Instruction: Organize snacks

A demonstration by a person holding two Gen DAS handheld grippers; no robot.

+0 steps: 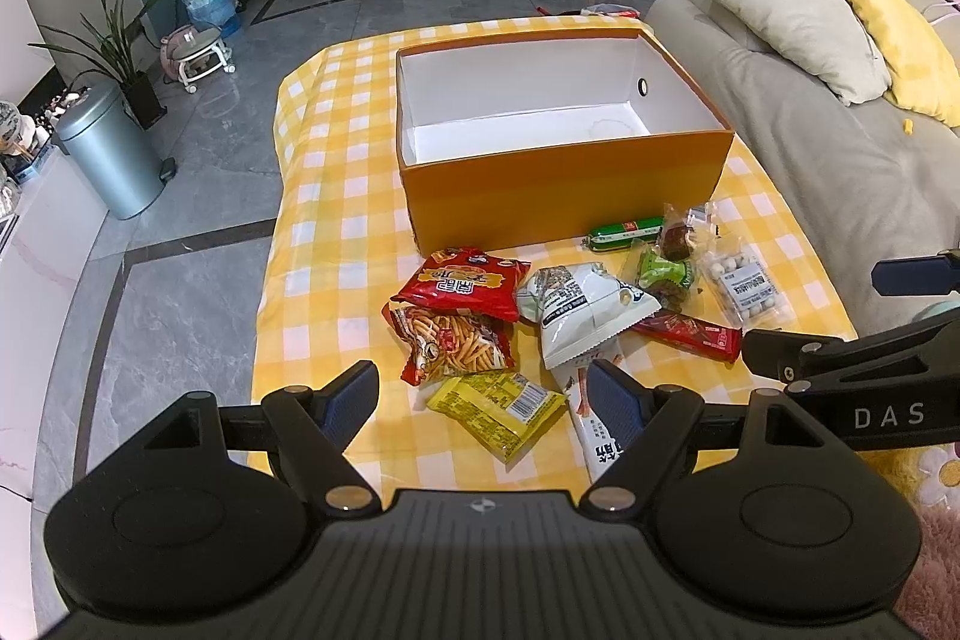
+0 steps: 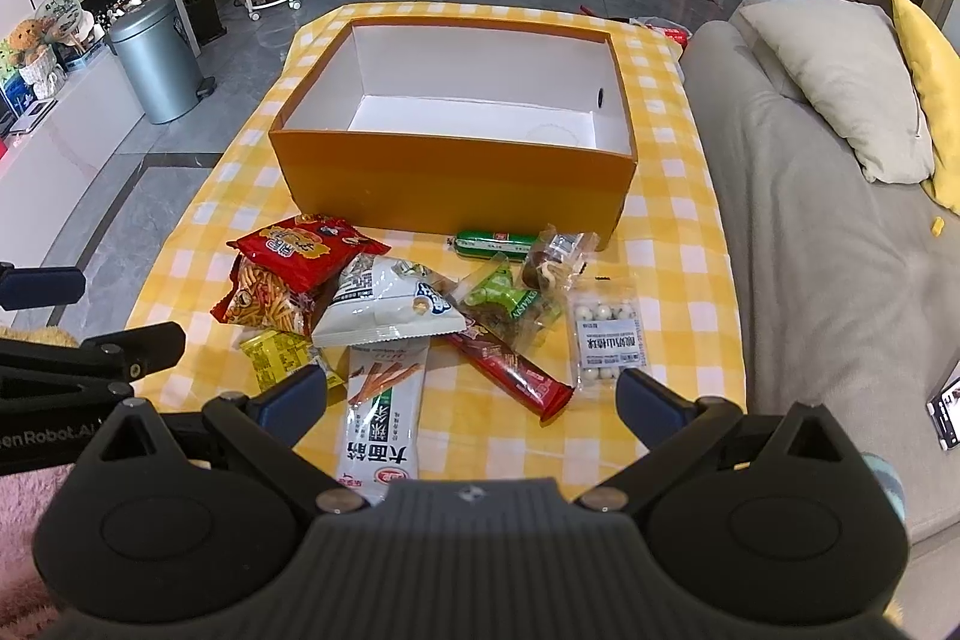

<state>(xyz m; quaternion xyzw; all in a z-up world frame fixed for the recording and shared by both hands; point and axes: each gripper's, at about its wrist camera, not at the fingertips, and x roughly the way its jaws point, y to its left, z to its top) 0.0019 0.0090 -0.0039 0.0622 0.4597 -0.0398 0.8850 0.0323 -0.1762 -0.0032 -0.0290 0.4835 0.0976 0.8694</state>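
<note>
A: What sits on the checked tablecloth (image 1: 336, 172)?

B: An orange box (image 1: 564, 187), open at the top, white inside and holding nothing. In front of it lies a heap of snacks: a red packet (image 1: 465, 283) resting on a bag of orange sticks (image 1: 453, 340), a yellow packet (image 1: 498, 403) nearest the camera, a white bag (image 1: 579, 313), a red bar (image 1: 687, 331), a green sausage (image 1: 624, 232) just beside the box, and a clear pack of white balls (image 1: 741, 283).

A: And the left gripper (image 1: 483, 394)?

B: Jaws spread wide above the near edge, gripping nothing (the yellow packet shows between them). The right gripper (image 1: 852, 364) pokes in from the right.
</note>
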